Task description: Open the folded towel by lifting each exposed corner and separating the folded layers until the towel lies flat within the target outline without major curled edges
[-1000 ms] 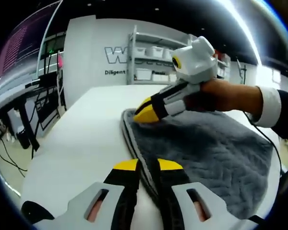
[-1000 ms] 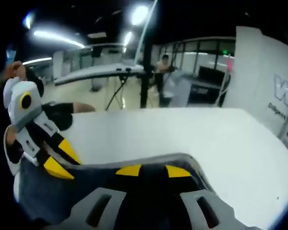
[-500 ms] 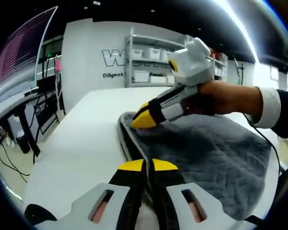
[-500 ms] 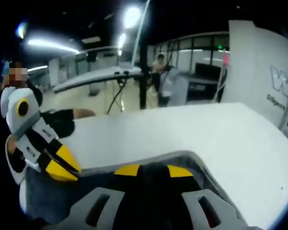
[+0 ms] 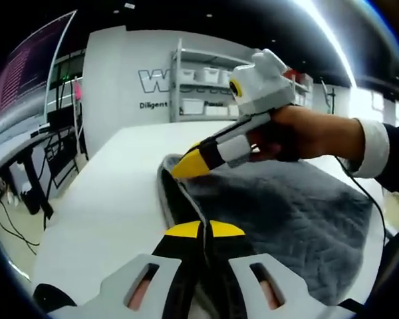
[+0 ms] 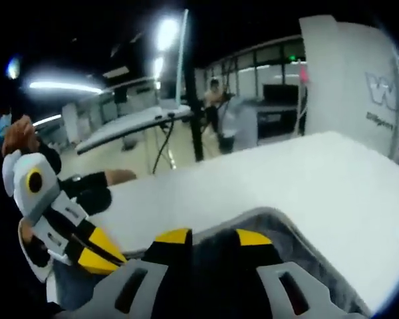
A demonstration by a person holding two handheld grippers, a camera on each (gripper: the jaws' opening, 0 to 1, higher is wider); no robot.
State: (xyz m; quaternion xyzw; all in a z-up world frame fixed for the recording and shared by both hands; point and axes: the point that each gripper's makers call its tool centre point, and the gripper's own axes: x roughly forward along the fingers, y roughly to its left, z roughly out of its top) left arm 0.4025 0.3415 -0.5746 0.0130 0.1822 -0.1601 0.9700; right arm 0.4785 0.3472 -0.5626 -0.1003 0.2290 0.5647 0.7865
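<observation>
A grey quilted towel point(image 5: 299, 212) with a pale trimmed edge lies on a white table point(image 5: 106, 199). My left gripper point(image 5: 205, 229) is at the towel's near left edge, its yellow-tipped jaws shut on that edge. My right gripper point(image 5: 186, 166), held by a hand in a white cuff, pinches the far left corner and holds it slightly off the table. In the right gripper view the towel point(image 6: 299, 232) bunches dark between the jaws of my right gripper point(image 6: 213, 237), which is shut on it. The left gripper point(image 6: 100, 259) grips the towel at lower left.
The table point(image 6: 253, 179) stretches bare beyond the towel. Its left edge drops to a floor with desks and a monitor point(image 5: 33, 66). A shelf of white bins point(image 5: 206, 73) stands against the lettered wall. A dark pole point(image 6: 193, 100) and a person point(image 6: 216, 100) are in the background.
The left gripper's jaws have drawn together on the towel's edge. The right gripper has raised the far corner a little, so the left edge now stands up off the table.
</observation>
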